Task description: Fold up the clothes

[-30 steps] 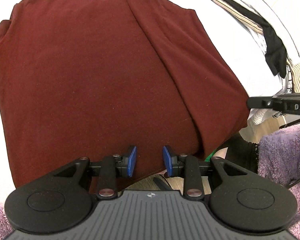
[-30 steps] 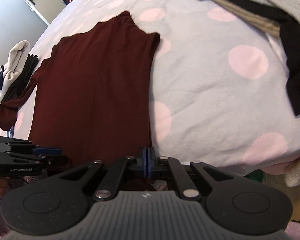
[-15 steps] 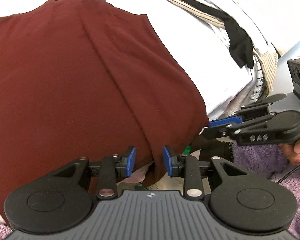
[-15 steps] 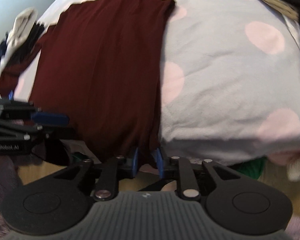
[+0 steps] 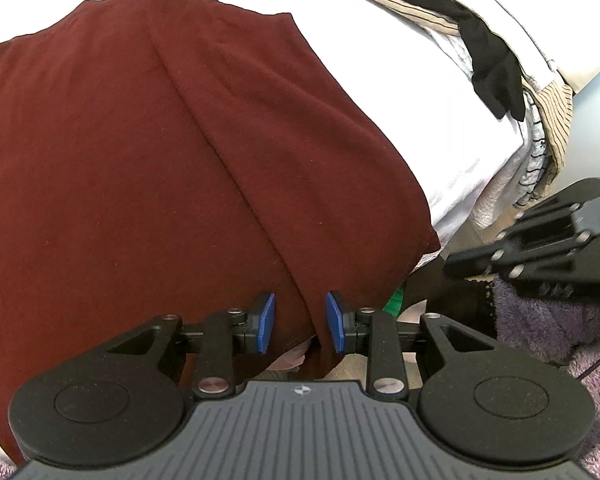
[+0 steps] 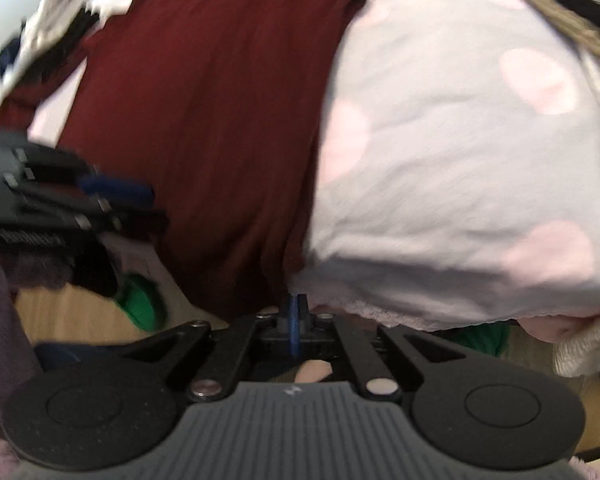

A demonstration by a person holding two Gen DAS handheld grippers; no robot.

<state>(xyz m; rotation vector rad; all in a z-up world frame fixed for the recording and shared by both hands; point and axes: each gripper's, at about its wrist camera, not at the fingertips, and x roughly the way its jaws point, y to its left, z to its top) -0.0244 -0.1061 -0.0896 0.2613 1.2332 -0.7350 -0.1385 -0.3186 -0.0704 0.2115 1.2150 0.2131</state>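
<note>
Two grippers at the near hem of the maroon shirt [image 5: 140,160], spread flat over the polka-dot bedsheet [image 6: 440,160] and filling the left and centre of both views.

Left gripper [image 5: 300,322]: narrowly parted, same gap as a second ago, blue pads either side of a raised crease at the hem, low centre of frame. Now nearer the shirt's right corner than before.

Right gripper [image 6: 294,314]: pads pressed together, though apart and astride the hem half a second ago. Sits at the shirt's lower right corner, bottom centre of frame. Cloth nipped or not: cannot tell through the blur. Looms larger at the right edge of the left view than a second ago.

Pile of striped and black clothes [image 5: 480,52] upper right, unmoved on the bed.
</note>
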